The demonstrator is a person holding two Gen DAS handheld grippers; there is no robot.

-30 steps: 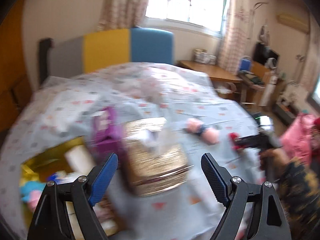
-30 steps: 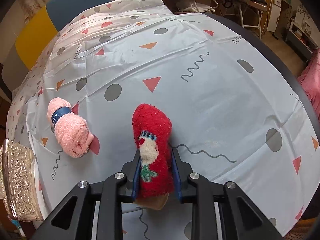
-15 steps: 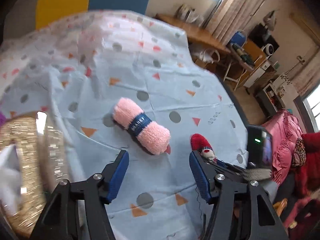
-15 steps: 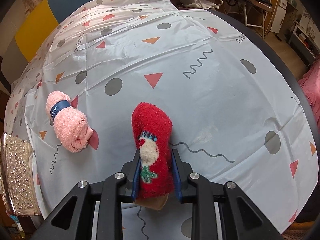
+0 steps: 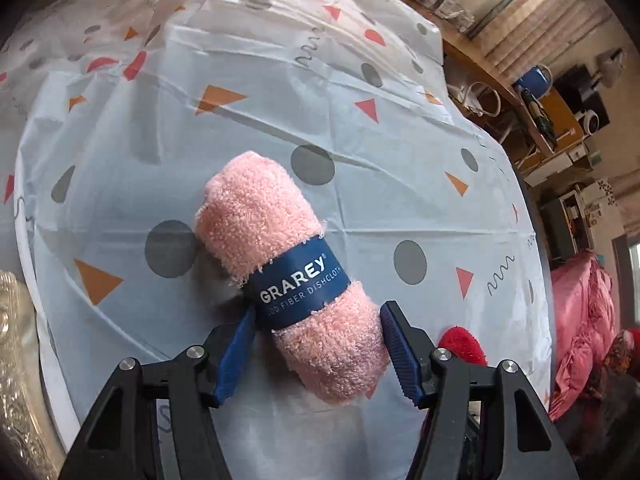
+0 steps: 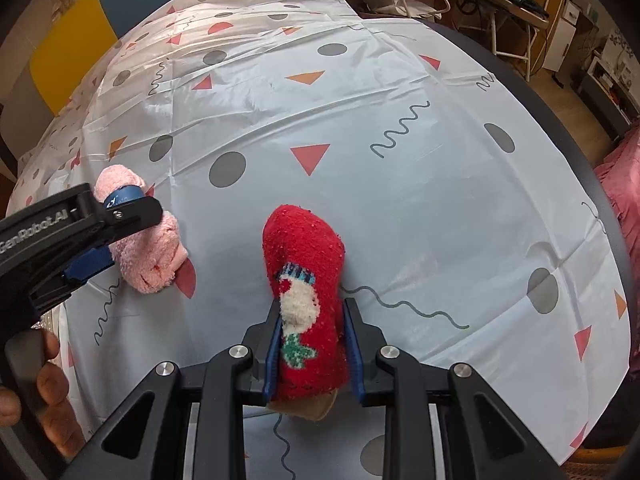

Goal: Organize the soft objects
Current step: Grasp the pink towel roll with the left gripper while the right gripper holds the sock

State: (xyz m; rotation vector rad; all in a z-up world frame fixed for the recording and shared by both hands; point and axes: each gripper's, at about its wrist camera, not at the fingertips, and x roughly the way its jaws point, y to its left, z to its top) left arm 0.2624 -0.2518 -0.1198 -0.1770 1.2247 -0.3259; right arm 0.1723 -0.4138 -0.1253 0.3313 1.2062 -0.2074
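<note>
A rolled pink dishcloth (image 5: 288, 280) with a blue paper band lies on the patterned tablecloth (image 5: 400, 160). My left gripper (image 5: 316, 344) is open, its blue pads on either side of the roll's near end; the right pad stands slightly apart from it. The roll also shows in the right wrist view (image 6: 148, 256), where the left gripper (image 6: 116, 236) straddles it. My right gripper (image 6: 310, 344) is shut on a red fuzzy sock (image 6: 306, 292) with a white and green pattern, resting on the cloth. The sock's tip shows in the left wrist view (image 5: 460, 344).
A gold embossed box (image 5: 16, 380) sits at the table's left edge. The table's dark rim (image 6: 560, 128) curves along the right. A wooden desk (image 5: 520, 92), a folding chair (image 6: 512, 20) and pink bedding (image 5: 580, 340) lie beyond it.
My left gripper has swung away from the gold box, moved down to the pink dishcloth and now straddles it. My right gripper has kept its hold on the red sock, nearly still.
</note>
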